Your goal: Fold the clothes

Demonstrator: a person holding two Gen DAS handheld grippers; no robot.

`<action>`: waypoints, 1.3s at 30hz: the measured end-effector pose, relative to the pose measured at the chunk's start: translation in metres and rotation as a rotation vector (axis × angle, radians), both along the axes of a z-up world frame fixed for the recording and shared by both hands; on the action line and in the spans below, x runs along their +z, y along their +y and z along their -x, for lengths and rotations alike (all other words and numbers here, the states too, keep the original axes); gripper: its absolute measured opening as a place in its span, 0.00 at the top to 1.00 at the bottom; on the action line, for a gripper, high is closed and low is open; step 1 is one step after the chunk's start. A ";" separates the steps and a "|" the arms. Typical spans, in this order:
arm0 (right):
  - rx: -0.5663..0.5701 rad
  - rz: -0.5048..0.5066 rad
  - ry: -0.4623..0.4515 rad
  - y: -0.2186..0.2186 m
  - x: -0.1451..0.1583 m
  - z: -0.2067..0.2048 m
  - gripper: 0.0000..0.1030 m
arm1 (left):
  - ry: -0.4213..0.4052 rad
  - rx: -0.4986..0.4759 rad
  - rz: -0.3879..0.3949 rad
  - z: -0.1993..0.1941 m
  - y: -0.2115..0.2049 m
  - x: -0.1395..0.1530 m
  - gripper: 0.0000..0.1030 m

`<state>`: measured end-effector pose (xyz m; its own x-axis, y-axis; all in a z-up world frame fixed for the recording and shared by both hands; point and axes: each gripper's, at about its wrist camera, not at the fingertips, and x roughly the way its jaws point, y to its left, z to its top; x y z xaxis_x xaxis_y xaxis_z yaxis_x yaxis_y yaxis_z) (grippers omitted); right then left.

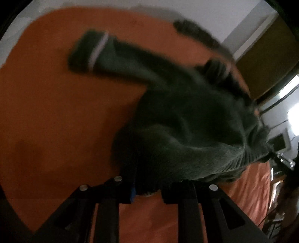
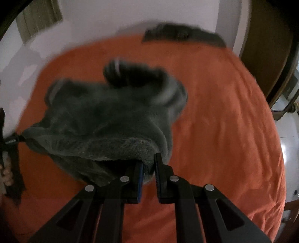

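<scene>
Fleece top held up between both grippers over the orange bed

I have the dark fleece top (image 2: 104,119) by its hem: right gripper (image 2: 148,173) jaws pinch one corner, left gripper (image 1: 147,187) jaws pinch the other. It hangs taut just above the bedsheet (image 2: 224,121). Its long axis runs away from me, striped cuffs (image 1: 97,50) pointing to the far edge. I judge even tension matters; both corners should stay level so the sleeves lie flat, not bunched.

Site: I read a home bedroom | bed in orange sheet (image 2: 224,112) | white wall (image 2: 130,16) | wooden door (image 2: 267,46)
</scene>
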<state>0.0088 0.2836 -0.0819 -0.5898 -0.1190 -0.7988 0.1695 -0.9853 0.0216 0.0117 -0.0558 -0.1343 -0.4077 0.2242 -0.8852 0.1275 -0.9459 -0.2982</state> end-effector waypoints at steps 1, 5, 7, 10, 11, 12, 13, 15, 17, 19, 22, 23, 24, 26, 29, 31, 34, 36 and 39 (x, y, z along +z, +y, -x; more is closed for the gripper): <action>0.004 -0.024 -0.014 -0.002 -0.011 -0.001 0.88 | -0.022 0.001 0.014 -0.001 0.003 -0.012 0.77; 0.019 -0.118 -0.071 -0.009 -0.054 -0.005 0.53 | -0.022 -0.002 0.019 -0.004 0.009 -0.025 0.67; 0.027 -0.165 -0.098 -0.013 -0.075 -0.006 0.51 | -0.013 -0.007 0.019 -0.005 0.011 -0.025 0.61; 0.125 -0.229 0.067 -0.030 -0.054 -0.031 0.36 | 0.008 -0.011 0.031 0.002 0.015 -0.015 0.61; 0.177 -0.263 0.121 -0.039 -0.049 -0.040 0.31 | 0.022 -0.013 0.033 0.004 0.017 -0.009 0.61; 0.230 -0.296 0.174 -0.048 -0.045 -0.050 0.30 | 0.039 -0.017 0.033 0.004 0.018 -0.002 0.61; 0.299 -0.356 0.217 -0.064 -0.047 -0.059 0.30 | 0.057 -0.022 0.038 0.005 0.021 0.011 0.61; 0.415 -0.463 0.281 -0.092 -0.056 -0.071 0.30 | 0.080 -0.033 0.043 0.012 0.027 0.020 0.66; 0.514 -0.536 0.296 -0.118 -0.072 -0.077 0.30 | 0.096 -0.046 0.041 0.017 0.032 0.029 0.85; 0.575 -0.555 0.309 -0.139 -0.080 -0.081 0.30 | 0.116 -0.060 0.034 0.017 0.038 0.040 0.88; 0.603 -0.537 0.362 -0.159 -0.076 -0.084 0.30 | 0.172 -0.093 0.008 0.014 0.049 0.059 0.90; 0.612 -0.531 0.380 -0.166 -0.075 -0.085 0.30 | 0.191 -0.102 0.006 0.011 0.051 0.071 0.90; 0.621 -0.525 0.398 -0.173 -0.073 -0.085 0.30 | 0.225 -0.107 0.013 0.007 0.055 0.081 0.90; 0.640 -0.512 0.434 -0.186 -0.071 -0.087 0.30 | 0.261 -0.124 0.012 -0.002 0.055 0.095 0.90; 0.620 -0.475 0.463 -0.194 -0.061 -0.077 0.30 | 0.302 -0.144 -0.008 -0.005 0.061 0.113 0.90; 0.602 -0.453 0.432 -0.194 -0.059 -0.068 0.30 | 0.316 -0.151 -0.023 -0.005 0.064 0.118 0.90; 0.580 -0.404 0.380 -0.196 -0.059 -0.061 0.30 | 0.331 -0.157 -0.041 -0.004 0.065 0.124 0.90; 0.576 -0.373 0.358 -0.196 -0.058 -0.062 0.30 | 0.336 -0.157 -0.062 -0.002 0.064 0.127 0.90; 0.556 -0.438 0.380 -0.198 -0.066 -0.065 0.30 | 0.330 -0.146 -0.103 0.000 0.059 0.129 0.91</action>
